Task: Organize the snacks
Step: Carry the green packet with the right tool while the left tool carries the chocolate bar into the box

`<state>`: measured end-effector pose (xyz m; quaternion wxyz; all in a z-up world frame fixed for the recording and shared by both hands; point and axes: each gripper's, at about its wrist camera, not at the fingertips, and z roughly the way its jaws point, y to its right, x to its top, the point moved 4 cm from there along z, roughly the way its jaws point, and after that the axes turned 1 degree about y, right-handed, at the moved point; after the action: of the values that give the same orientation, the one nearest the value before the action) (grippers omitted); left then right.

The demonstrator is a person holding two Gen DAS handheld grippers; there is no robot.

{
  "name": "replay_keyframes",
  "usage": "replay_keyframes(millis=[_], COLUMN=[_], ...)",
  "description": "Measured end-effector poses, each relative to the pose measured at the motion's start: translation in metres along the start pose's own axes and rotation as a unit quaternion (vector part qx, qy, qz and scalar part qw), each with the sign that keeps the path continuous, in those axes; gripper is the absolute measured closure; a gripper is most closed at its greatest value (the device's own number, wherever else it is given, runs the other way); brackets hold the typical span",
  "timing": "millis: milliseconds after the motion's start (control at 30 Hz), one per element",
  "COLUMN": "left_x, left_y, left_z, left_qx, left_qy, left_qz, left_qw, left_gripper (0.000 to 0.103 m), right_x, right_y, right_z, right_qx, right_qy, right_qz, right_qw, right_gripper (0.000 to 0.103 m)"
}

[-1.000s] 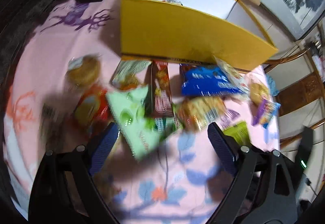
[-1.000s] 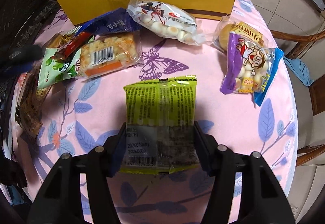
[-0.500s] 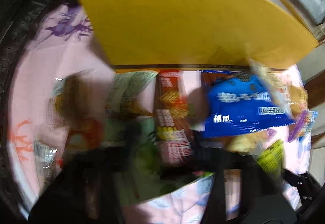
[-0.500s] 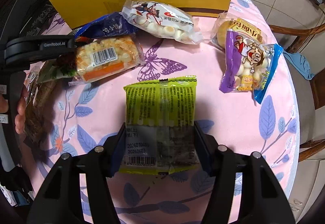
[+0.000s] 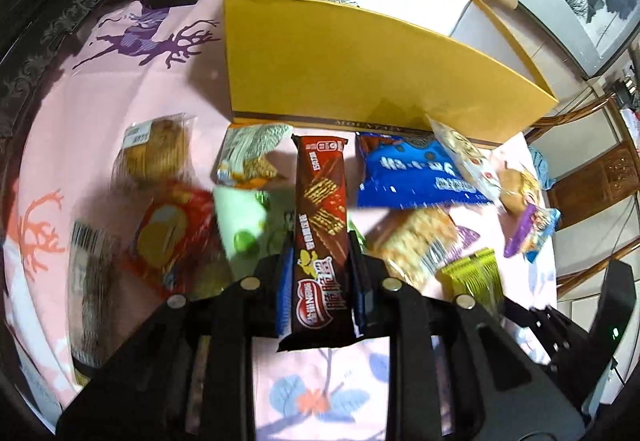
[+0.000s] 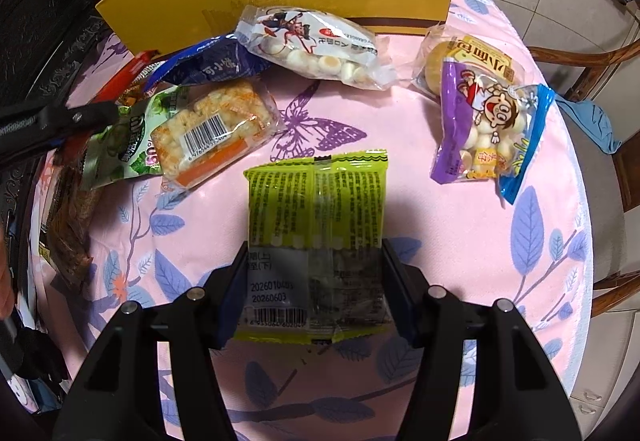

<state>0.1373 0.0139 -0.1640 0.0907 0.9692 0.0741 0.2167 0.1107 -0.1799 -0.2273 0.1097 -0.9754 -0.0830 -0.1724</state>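
Squeezing a long brown wafer pack [image 5: 322,237] between its two fingers, the left gripper [image 5: 320,293] holds it near the yellow box [image 5: 360,69]. The right gripper [image 6: 316,289] pinches a green snack bag [image 6: 316,217] above the pink tablecloth [image 6: 460,241], with other snacks lying nearby.
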Motion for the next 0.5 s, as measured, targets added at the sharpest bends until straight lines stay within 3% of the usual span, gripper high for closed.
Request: replay_keyframes(millis=[300, 500], left_x=[-0.023, -0.014], left_y=[0.015, 0.02], left_z=[-0.027, -0.042], left_qx=[-0.008, -0.018], left_qy=[0.005, 0.015], left_qz=[0.016, 0.009], left_qw=[0.9998, 0.9997], left_gripper=[0.08, 0.08], right_x=[0.003, 0.019], right_y=[-0.005, -0.012], right_z=[-0.028, -0.059], right_qx=[0.009, 0.015], right_qy=[0.032, 0.065], right_qz=[-0.005, -0.014], right_qw=[0.999, 0.998], right_gripper=[0.042, 0.042])
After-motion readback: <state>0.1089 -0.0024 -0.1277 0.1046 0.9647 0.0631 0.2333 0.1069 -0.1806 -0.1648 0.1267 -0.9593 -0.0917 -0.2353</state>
